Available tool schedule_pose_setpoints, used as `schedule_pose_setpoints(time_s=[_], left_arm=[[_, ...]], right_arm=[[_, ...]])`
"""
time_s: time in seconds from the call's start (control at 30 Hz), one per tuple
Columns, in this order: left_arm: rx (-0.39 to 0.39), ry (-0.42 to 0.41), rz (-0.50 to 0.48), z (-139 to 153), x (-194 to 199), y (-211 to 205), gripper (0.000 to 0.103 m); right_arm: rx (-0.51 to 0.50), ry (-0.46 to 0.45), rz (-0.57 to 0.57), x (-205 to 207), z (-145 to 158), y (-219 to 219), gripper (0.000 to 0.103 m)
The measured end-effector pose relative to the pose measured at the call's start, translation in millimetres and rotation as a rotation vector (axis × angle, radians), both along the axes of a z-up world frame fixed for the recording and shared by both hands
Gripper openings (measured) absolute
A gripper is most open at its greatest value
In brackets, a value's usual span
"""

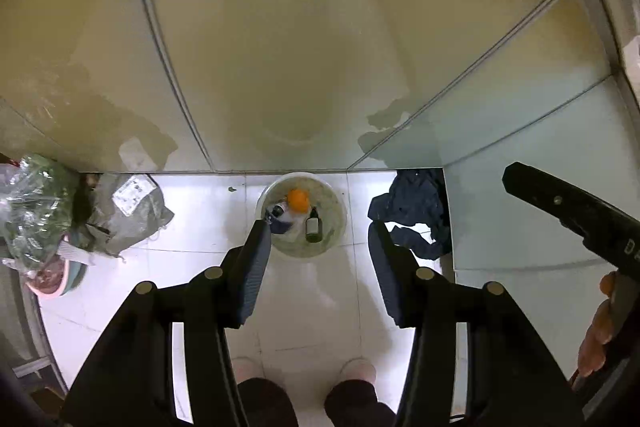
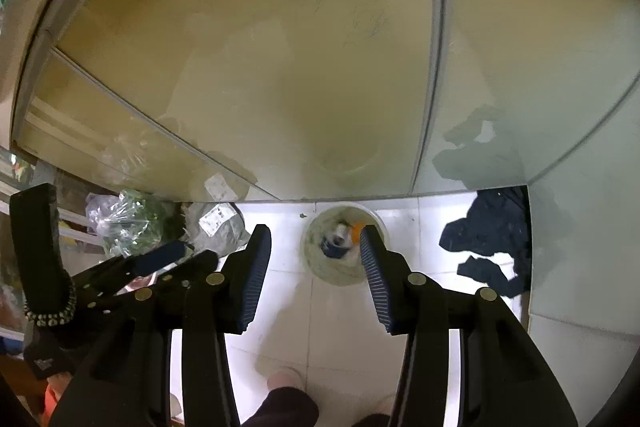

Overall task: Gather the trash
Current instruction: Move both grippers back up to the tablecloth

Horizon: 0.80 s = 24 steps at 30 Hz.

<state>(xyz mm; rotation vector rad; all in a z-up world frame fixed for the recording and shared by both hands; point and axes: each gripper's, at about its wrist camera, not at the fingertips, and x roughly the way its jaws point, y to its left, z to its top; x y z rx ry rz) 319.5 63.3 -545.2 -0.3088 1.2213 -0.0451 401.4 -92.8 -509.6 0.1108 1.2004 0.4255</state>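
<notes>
A round white bin (image 1: 339,201) stands on the white tiled floor against a glossy wall panel. In it lie an orange (image 1: 298,199), a brown bottle (image 1: 313,225) and a dark-capped bottle (image 1: 279,209). My left gripper (image 1: 319,227) hangs above the bin's near side, open, with nothing between its fingers. In the right wrist view the same bin (image 2: 316,251) sits just beyond my right gripper (image 2: 314,229), which is also open and holds nothing. Its contents look blurred there. One of the left gripper's fingers (image 2: 160,255) shows at the left of that view.
A dark blue cloth (image 1: 416,207) lies crumpled in the corner right of the bin. To the left are a grey parcel bag (image 1: 132,211), a clear plastic bag with greenery (image 1: 32,203) and a pink-and-teal bowl (image 1: 60,275). The person's slippered feet (image 1: 358,367) stand near the bin.
</notes>
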Motion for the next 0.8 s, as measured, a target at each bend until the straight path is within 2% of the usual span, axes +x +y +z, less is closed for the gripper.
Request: schedule_pose_setpoints(time_s=[0.17,0.4,0.57,0.8], left_arm=[[0.001,-0.039,-0.007,68,-13,6,0.049],[0.025,-0.143,-0.033,189,-33,20,0.049],[0.029,-0.267,-0.038,289,-50,39,0.049],[0.076,-0.441,-0.046,396,-76,62,0.049]], right_arm=[[-0.018,-0.014,-0.008,-8,44,-3,0.043],[-0.005,-0.075,-0.039,-30,140,-2,0.043],[0.012,-0.154,-0.05,-53,214,9,0.043],[0.037,-0.33,-0.057,-85,319,29,0.043]])
